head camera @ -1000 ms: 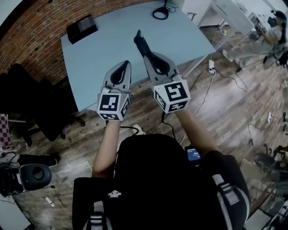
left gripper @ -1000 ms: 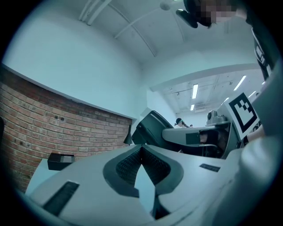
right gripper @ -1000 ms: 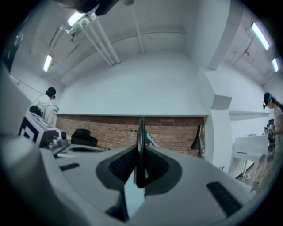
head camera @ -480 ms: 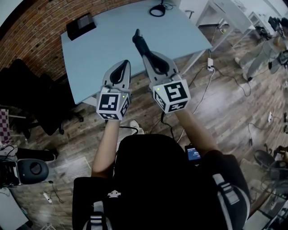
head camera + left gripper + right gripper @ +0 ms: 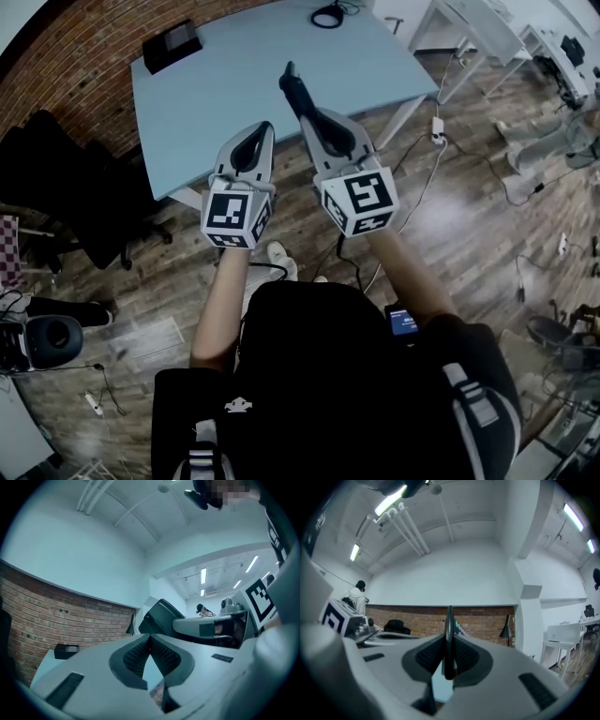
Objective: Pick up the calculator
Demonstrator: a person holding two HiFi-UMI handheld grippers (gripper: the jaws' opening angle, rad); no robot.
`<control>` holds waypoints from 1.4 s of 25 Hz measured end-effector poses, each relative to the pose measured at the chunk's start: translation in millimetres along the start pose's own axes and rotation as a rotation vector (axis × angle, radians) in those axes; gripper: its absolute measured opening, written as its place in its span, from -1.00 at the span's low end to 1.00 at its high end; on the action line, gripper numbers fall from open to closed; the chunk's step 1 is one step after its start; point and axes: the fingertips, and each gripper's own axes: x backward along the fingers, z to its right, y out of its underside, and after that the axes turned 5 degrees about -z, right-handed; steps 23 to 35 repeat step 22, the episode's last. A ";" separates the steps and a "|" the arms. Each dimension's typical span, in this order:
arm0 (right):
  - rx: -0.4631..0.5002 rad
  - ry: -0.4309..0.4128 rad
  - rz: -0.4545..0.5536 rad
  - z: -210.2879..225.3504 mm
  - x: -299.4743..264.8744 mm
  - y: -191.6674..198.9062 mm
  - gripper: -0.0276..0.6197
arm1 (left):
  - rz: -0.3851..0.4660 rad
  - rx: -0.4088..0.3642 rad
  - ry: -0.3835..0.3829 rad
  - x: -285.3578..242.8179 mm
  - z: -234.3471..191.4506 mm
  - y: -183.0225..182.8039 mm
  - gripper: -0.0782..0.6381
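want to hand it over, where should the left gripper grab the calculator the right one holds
Probably the free end of the calculator beyond the right gripper, coming from the left with the left gripper: it is a thin slab on edge, flat faces sideways.

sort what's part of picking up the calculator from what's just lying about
Job in hand:
- calculator, clamped edge-on in the right gripper

Lying about:
- black box on the table
- black ring-shaped thing at the table's far edge
- black chair
- left gripper, shut and empty
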 end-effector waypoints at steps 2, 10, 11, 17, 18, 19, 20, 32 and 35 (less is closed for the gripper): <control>0.002 -0.003 0.002 -1.9 7.8 0.1 -0.75 | 0.002 0.000 -0.004 5.2 6.0 0.0 -0.76; 0.001 -0.014 0.012 -5.3 36.6 -2.3 -0.75 | 0.005 -0.007 -0.013 21.7 31.9 -3.0 -0.76; 0.000 -0.015 0.014 -5.7 39.7 -2.8 -0.75 | 0.005 -0.009 -0.013 23.7 35.2 -3.4 -0.76; -0.006 -0.017 0.025 -11.6 54.3 -3.7 -0.75 | -0.004 -0.023 -0.012 35.4 47.8 -3.6 -0.76; -0.006 -0.017 0.025 -11.3 58.0 -2.9 -0.75 | -0.003 -0.023 -0.013 36.8 50.9 -3.5 -0.76; -0.005 -0.017 0.025 -10.5 61.9 -1.9 -0.75 | -0.002 -0.024 -0.014 37.9 54.4 -3.5 -0.76; -0.006 -0.017 0.024 -9.5 65.7 -0.7 -0.75 | -0.001 -0.024 -0.015 39.0 58.1 -3.5 -0.76; -0.007 -0.018 0.024 -7.2 73.3 1.9 -0.75 | 0.003 -0.026 -0.017 41.1 65.4 -3.4 -0.76; -0.007 -0.018 0.024 -7.2 73.3 1.9 -0.75 | 0.003 -0.026 -0.017 41.1 65.4 -3.4 -0.76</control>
